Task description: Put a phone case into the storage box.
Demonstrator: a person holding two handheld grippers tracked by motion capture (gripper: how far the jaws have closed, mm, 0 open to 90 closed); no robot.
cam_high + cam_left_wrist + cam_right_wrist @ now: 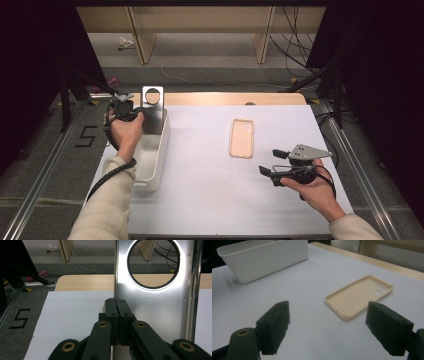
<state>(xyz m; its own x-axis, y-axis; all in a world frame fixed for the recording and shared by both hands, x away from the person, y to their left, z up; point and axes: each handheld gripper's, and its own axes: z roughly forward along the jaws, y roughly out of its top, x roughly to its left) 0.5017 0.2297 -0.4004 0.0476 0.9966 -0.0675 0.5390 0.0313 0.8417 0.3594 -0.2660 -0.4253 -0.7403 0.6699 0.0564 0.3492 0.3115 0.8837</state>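
Silver phone back plate (155, 302), pinched at its edge and held upright over the white bin (152, 160).

Left gripper (116, 300) has its jaws pressed together on the plate's thin left edge, below the big round camera cut-out; in the high view the plate (152, 102) stands on end above the bin's far end, at the table's (210, 200) left side. It looks like thin, stiff sheet metal: light, rigid, but glossy and likely slippery, so an edge pinch could let it swing or slide; a hold deeper onto the flat face, clear of the hole, seems safer. Right gripper (327, 327) hangs with jaws spread wide and nothing between them, near the beige phone case (359, 296), which lies open-side up on the white mat and looks soft and flexible.
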